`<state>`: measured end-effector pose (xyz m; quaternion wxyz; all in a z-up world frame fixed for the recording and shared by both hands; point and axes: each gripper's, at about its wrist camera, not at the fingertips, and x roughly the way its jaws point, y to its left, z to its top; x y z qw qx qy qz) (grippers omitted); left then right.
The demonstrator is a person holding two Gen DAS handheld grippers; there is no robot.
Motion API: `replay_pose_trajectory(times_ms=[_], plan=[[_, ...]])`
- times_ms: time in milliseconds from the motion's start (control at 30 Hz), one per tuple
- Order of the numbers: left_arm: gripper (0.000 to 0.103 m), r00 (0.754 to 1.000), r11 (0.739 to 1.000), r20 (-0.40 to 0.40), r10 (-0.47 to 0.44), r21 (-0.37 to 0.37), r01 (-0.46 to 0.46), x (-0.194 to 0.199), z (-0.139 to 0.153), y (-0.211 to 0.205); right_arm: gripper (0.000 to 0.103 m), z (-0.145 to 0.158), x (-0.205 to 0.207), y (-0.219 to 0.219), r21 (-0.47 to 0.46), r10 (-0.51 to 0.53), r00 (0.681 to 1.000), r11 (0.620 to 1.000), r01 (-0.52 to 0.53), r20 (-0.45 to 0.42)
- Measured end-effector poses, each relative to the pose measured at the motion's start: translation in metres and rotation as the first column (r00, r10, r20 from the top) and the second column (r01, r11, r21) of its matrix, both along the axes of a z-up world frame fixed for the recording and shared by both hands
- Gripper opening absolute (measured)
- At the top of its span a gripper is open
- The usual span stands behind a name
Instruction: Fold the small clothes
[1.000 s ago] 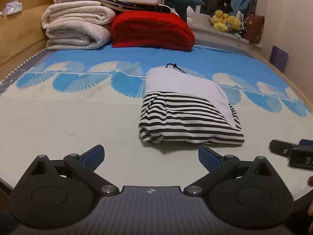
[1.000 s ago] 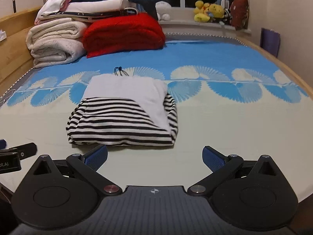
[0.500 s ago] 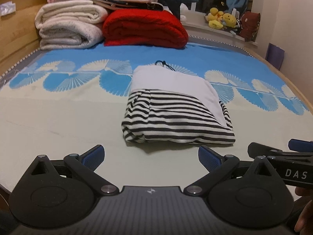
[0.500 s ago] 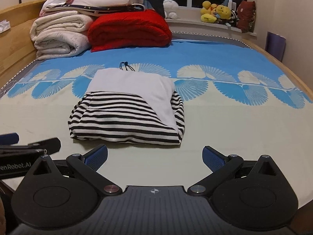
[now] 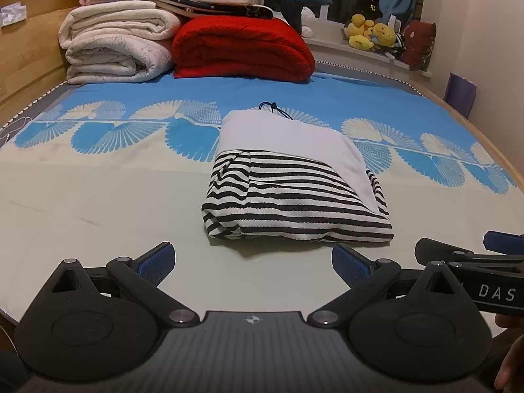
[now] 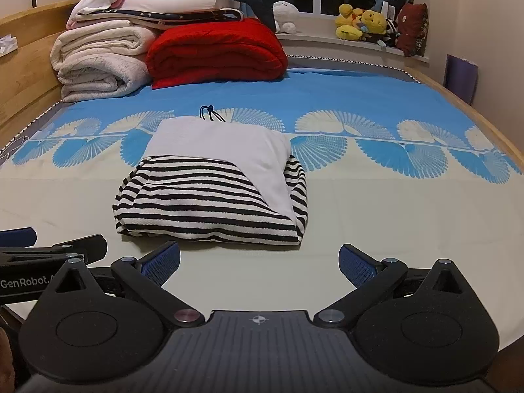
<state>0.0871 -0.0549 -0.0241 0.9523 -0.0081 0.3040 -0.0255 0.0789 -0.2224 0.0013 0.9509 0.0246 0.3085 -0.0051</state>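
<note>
While the folded striped top (image 5: pixel 294 203) lies on the bed (image 5: pixel 98 203), both claws sit just in front of it. The left claw (image 5: pixel 252 258) is spread wide and holds nothing. The right claw (image 6: pixel 258 258) is spread wide and empty too.

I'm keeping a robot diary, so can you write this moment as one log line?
left gripper: open, empty | right gripper: open, empty | striped garment: folded on bed, untouched | both grippers short of garment

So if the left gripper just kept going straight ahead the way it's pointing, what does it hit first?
Most likely the folded striped garment: it lies on the bed sheet ahead of the open left gripper, slightly right of centre. Depth is hard to judge; angled downward, it could touch the sheet first.
</note>
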Motion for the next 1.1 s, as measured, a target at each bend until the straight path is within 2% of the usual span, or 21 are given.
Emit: replay_pose_trajectory(times_ms=[1100], plan=[[0.102, 1.0, 1.0, -0.004, 0.007, 0.003, -0.007, -0.0003, -0.0034, 0.0009, 0.102, -0.0001, 0.0001, 0.0012, -0.005, 0.001, 1.0, 1.0, -0.001, -0.001]])
